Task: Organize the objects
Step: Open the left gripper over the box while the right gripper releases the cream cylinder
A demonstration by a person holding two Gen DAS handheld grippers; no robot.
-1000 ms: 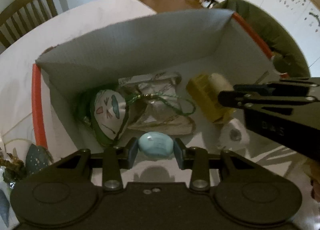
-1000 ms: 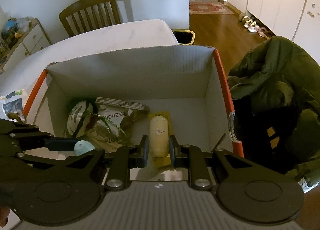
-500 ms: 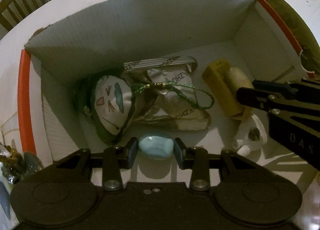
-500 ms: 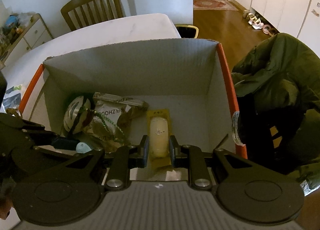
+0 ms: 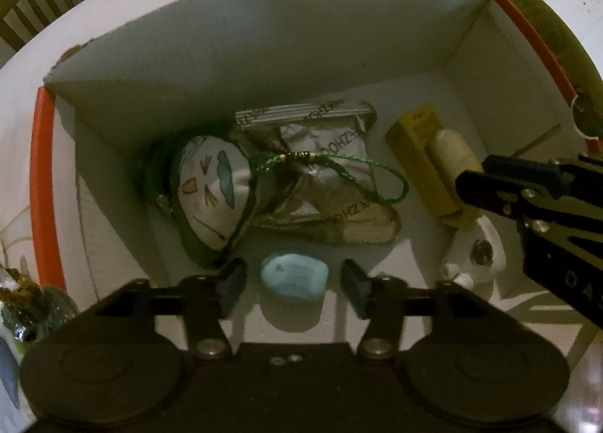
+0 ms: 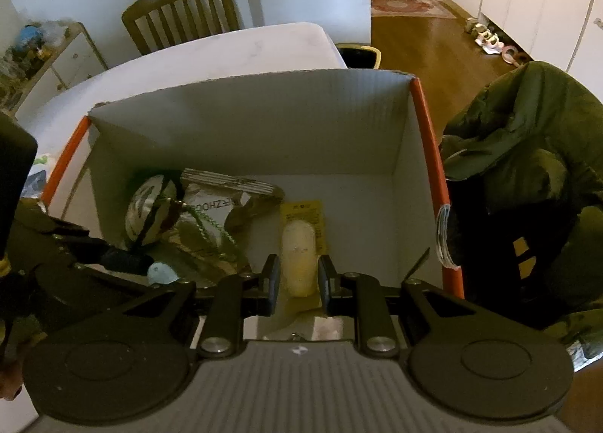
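We have both grippers down inside the white cardboard box with the orange-edged walls. The left gripper has its fingers spread wide, with a clear gap on each side of the pale blue pebble-like object lying on the box floor between them, near the front wall. It looks small, rounded and smooth, so we judge it light and hard, though in this dim light it could be soap or a soft eraser instead. If we had to take it again, we would close across its shorter width, where the flanks look flattest, since rounded ends would let it squirt out.

The right gripper frames the near end of the cream cylindrical tube, which lies on its yellow packet on the right of the box floor. Its fingers stand just beside the tube with slivers of space showing, so we read it as let go rather than clamped. The tube seems stiff and light; its middle would be the safest grip.

Further left sit a crinkled foil pouch, a green braided cord draped over it, and a painted cloth pouch, all soft and light. A white plastic piece lies at the near right.

Both tools point forward and downward into the box, the left one lower and closer to the floor.
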